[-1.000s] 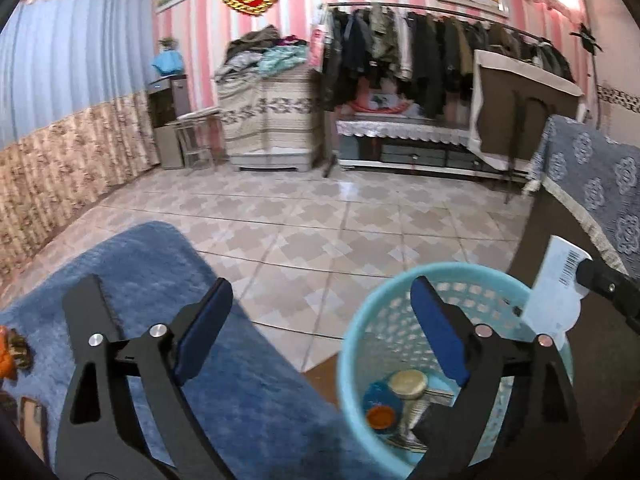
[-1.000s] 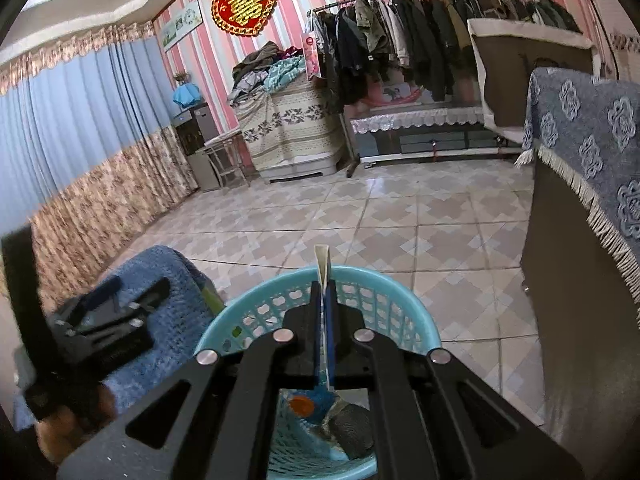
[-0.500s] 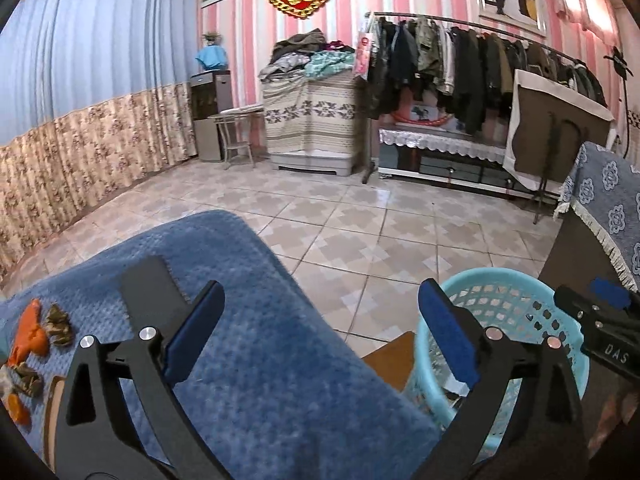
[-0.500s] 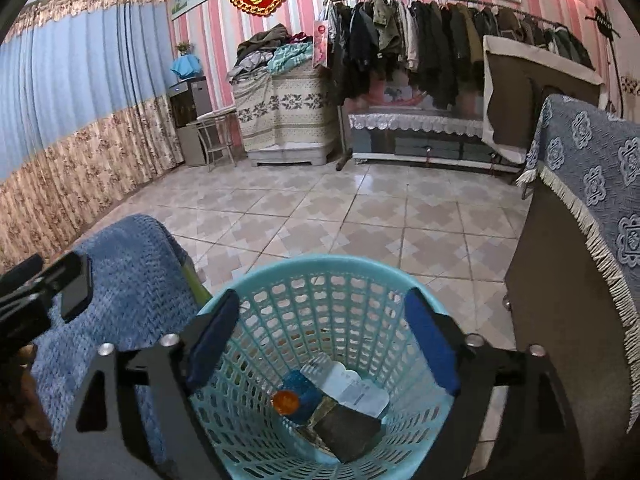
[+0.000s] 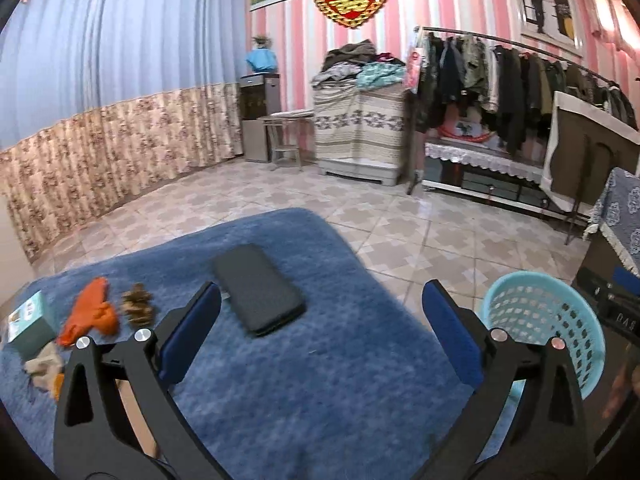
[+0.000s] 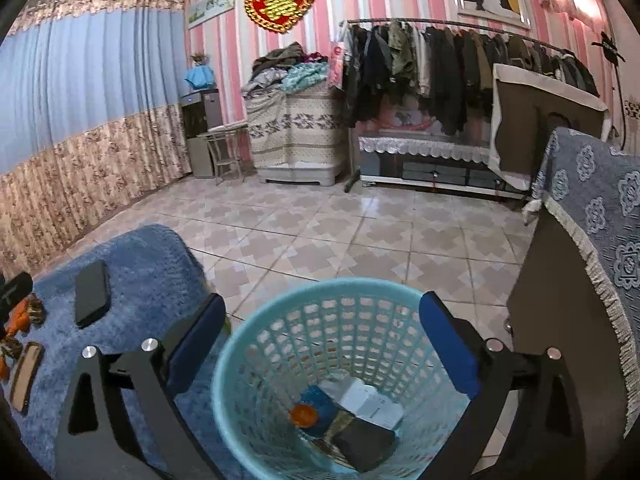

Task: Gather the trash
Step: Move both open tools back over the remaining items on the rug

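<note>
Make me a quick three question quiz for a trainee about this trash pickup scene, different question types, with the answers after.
1. True or false: the right hand-held gripper is shut on a paper slip.
2. Multiple choice: the black phone-like slab lies on A) the tile floor, B) the blue fuzzy cover, C) the basket's bottom.
3. Fill in: the white paper lies inside the turquoise ____.

Key
1. False; its jaws stand wide open above the basket.
2. B
3. basket

The left hand-held gripper is open too, above the blue cover, with orange scraps to its left.
</note>
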Tool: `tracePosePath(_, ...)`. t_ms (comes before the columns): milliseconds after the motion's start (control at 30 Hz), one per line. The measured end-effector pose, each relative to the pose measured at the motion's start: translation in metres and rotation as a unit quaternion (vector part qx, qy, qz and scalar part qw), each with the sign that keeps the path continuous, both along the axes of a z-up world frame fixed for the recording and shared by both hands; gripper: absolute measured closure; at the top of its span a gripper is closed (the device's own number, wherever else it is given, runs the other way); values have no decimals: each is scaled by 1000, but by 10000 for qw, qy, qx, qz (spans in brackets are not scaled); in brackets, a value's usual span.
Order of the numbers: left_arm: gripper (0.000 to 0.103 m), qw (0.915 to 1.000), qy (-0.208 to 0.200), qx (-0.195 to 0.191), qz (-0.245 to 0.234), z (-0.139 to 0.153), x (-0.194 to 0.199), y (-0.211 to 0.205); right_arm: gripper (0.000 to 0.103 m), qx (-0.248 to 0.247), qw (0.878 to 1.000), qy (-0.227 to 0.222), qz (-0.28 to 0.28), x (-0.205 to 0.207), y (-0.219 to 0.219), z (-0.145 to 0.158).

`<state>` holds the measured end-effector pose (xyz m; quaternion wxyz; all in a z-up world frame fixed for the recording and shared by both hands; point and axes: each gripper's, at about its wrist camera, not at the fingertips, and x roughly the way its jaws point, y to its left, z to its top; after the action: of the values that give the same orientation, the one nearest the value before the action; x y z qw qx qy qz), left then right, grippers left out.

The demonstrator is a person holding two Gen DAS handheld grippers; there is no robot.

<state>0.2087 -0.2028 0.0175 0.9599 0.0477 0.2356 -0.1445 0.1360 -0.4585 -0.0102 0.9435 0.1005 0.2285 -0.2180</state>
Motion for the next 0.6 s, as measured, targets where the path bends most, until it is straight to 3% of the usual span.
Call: tracePosePath(600, 6, 9922, 332, 6, 1201, -23, -23, 160, 7, -248, 9929, -207, 1143, 30, 115, 16)
